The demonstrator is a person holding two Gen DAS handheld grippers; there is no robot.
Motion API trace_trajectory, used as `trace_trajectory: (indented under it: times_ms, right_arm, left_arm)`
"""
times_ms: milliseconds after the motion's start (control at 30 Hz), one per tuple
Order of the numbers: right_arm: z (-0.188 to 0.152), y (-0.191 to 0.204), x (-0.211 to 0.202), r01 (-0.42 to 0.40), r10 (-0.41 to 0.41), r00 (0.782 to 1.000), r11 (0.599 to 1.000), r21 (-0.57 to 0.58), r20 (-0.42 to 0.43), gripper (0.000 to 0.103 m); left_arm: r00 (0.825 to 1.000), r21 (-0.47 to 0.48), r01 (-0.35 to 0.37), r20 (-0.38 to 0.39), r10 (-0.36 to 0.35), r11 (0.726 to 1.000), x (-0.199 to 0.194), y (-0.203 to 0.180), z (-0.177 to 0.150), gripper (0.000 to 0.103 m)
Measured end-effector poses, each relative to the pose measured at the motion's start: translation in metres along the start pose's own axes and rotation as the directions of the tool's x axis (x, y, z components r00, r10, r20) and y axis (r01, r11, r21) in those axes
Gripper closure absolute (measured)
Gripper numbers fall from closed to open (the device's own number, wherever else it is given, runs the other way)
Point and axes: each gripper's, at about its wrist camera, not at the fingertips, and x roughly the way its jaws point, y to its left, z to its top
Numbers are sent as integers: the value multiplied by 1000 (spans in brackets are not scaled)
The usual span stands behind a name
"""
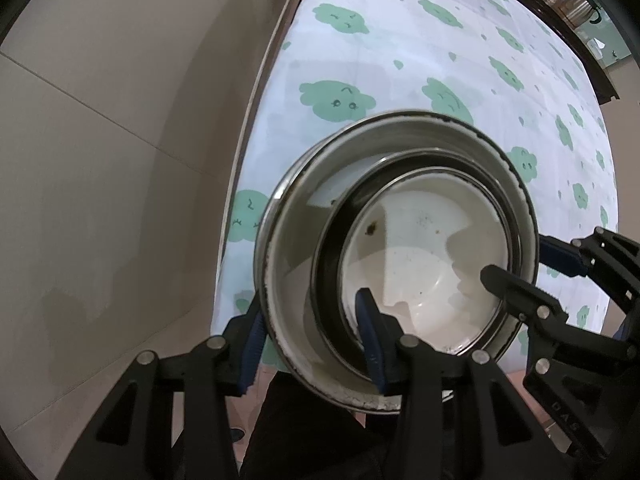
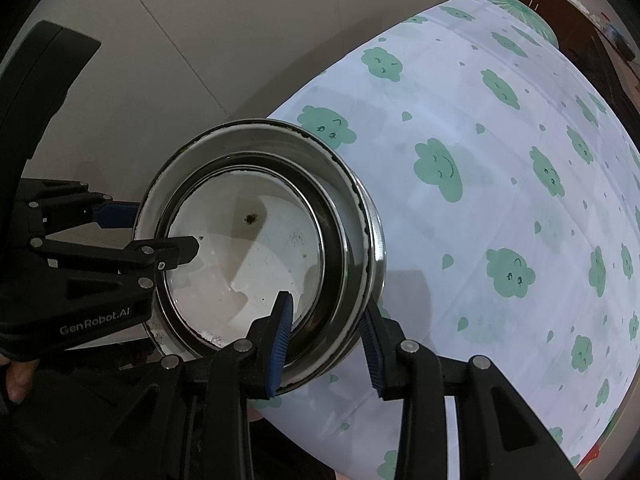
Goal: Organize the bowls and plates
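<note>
A stack of nested steel bowls [image 1: 288,280] with a white enamel bowl [image 1: 420,248] innermost is held tilted above the near edge of the table. My left gripper [image 1: 312,336] is shut on the stack's rim at its near left side. My right gripper [image 2: 326,340] is shut on the rim at the opposite side; it also shows in the left wrist view [image 1: 516,260]. The stack shows in the right wrist view [image 2: 356,216], with the white bowl [image 2: 248,256] inside and the left gripper [image 2: 160,232] on its left rim.
The table carries a white cloth with green cloud faces [image 1: 440,60] [image 2: 500,160]. A beige tiled floor [image 1: 100,140] lies to the left. Dark furniture with clutter [image 1: 576,4] stands beyond the far end of the table.
</note>
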Motion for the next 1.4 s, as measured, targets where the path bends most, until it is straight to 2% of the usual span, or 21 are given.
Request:
trace_trajectory:
  times_ms: [433, 533, 800, 833, 967, 1067, 1200, 1333, 1400]
  right_arm:
    - [-1, 0, -5, -3, 2, 1000, 1000, 14, 15, 66]
    - [-1, 0, -6, -8, 8, 1000, 1000, 14, 19, 66]
    - [-4, 0, -9, -12, 11, 999, 1000, 5, 42, 66]
    - [-4, 1, -9, -8, 8, 999, 1000, 1, 45, 65]
    - [-8, 1, -13, -13, 12, 997, 1000, 7, 76, 47]
    - [-12, 4, -16, -1, 1, 996, 1000, -1, 86, 46]
    - [-18, 8, -18, 36, -38, 995, 999, 22, 91, 46]
    - [-25, 15, -30, 76, -87, 988, 993, 89, 129, 45]
    - [-31, 23, -37, 88, -106, 982, 989, 120, 156, 45]
  left_arm:
    - [1000, -4, -10, 11, 10, 1000, -7, 0, 2, 63]
    - [999, -6, -22, 24, 22, 1000, -11, -1, 1, 59]
    - [998, -12, -42, 38, 42, 999, -14, -1, -2, 59]
    - [998, -8, -50, 41, 50, 999, -15, -2, -3, 59]
    - [998, -9, -39, 40, 40, 999, -14, -4, -6, 51]
    - [998, 0, -30, 48, 30, 1000, -13, -5, -8, 48]
    - [995, 39, -31, 91, 27, 999, -21, -1, -14, 46]
    - [990, 100, -20, 144, 5, 995, -35, 3, -19, 45]
    - [983, 144, -39, 182, 13, 989, -42, 4, -23, 45]
